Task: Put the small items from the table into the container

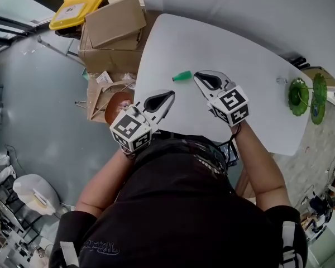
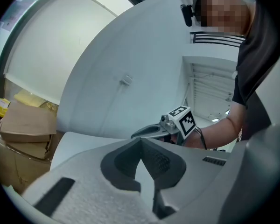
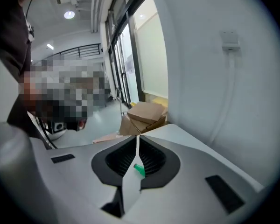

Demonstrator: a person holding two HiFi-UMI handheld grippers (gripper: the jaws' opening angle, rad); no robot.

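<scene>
Small green item (image 1: 182, 76) lay on the tabletop (image 1: 257, 54) just beside the right hand-held gripper (image 1: 197, 75), whose jaws were pressed together on nothing (left hand-held gripper (image 1: 171, 94) likewise), and looked light, stiff, roll-prone, best pinched across its middle.

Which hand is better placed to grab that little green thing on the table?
Right. The right gripper, jaws closed, has its tips just beside the green item, straight ahead in its view. The left gripper, also closed, hangs farther back near the table edge.
</scene>
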